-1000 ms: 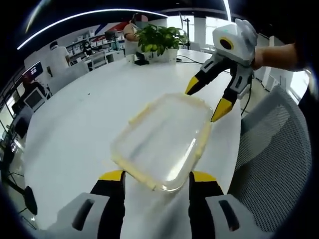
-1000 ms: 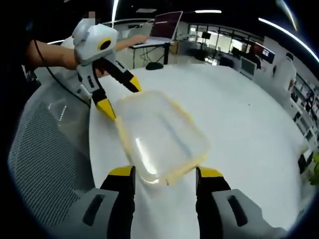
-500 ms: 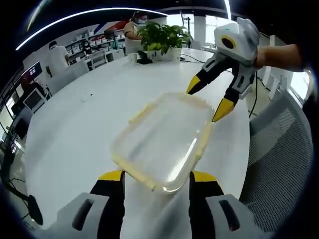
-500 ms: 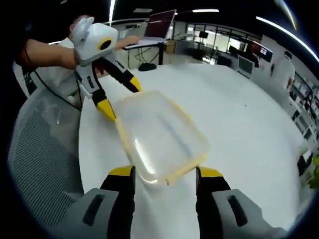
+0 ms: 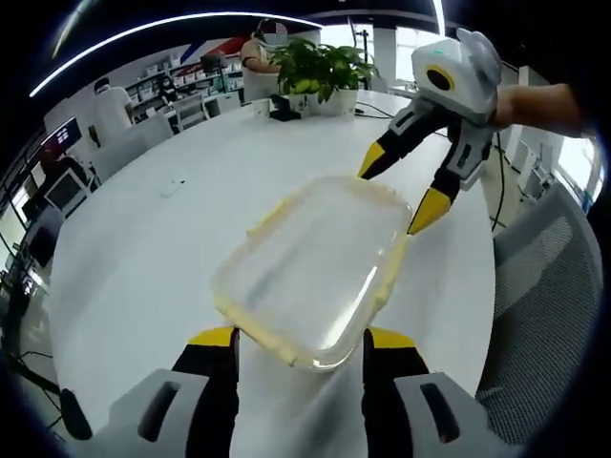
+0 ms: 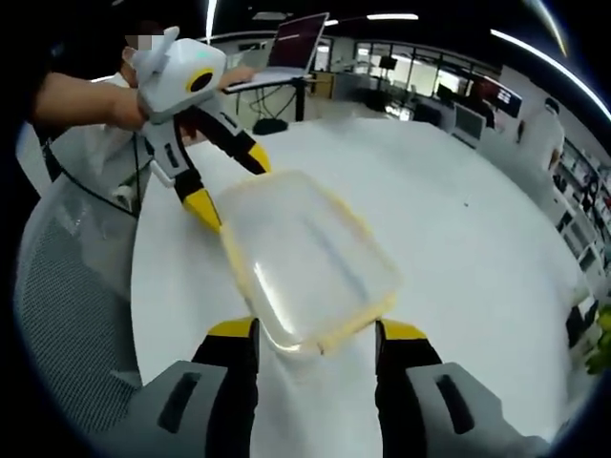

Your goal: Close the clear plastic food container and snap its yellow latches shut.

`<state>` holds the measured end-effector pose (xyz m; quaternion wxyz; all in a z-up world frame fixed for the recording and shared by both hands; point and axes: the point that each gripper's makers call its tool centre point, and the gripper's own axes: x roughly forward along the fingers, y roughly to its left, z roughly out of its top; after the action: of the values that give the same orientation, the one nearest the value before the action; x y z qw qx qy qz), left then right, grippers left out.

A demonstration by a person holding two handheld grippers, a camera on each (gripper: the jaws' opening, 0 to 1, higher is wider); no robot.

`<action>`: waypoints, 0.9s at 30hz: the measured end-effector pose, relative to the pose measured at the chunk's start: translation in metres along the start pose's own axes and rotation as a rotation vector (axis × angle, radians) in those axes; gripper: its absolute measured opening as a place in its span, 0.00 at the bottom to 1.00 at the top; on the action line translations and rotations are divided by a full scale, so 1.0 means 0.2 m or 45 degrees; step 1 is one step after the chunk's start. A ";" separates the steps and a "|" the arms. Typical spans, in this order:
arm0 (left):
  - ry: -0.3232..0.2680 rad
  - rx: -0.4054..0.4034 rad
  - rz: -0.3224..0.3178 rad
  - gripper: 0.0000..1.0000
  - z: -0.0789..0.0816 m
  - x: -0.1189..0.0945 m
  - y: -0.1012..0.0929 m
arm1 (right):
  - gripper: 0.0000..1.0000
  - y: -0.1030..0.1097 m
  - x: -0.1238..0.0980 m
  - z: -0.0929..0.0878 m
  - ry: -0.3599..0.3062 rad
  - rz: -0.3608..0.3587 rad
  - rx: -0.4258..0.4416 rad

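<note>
On the white table (image 5: 124, 248) the clear plastic food container (image 5: 310, 272) sits with its lid seemingly laid on, though the clear plastic makes that hard to confirm. To snap it well, each tool should press a yellow latch (image 5: 389, 277) squarely down against the rim while the other steadies the box. The left tool (image 5: 300, 342) and right tool (image 6: 315, 336) both stand with jaws apart, each straddling an opposite end of the container.

The container (image 5: 315, 270) lies on the table (image 5: 134, 258) between the left gripper (image 5: 299, 345) and right gripper (image 5: 399, 193)
</note>
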<state>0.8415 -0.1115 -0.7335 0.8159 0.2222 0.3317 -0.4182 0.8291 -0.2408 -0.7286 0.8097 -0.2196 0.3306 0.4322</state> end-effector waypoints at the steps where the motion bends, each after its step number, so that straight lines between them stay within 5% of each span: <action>1: 0.001 0.000 0.000 0.46 0.00 0.00 0.01 | 0.45 -0.01 0.00 0.00 0.002 0.000 0.002; 17: 0.022 0.018 -0.016 0.46 0.02 0.03 0.05 | 0.45 -0.05 0.02 0.01 0.000 -0.013 0.026; 27: -0.019 -0.034 -0.010 0.52 0.00 -0.04 0.02 | 0.53 0.01 -0.08 -0.02 -0.057 -0.055 0.091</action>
<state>0.8406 -0.1044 -0.7271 0.8195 0.2070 0.3321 -0.4187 0.8199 -0.2517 -0.7208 0.8333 -0.1880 0.3228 0.4075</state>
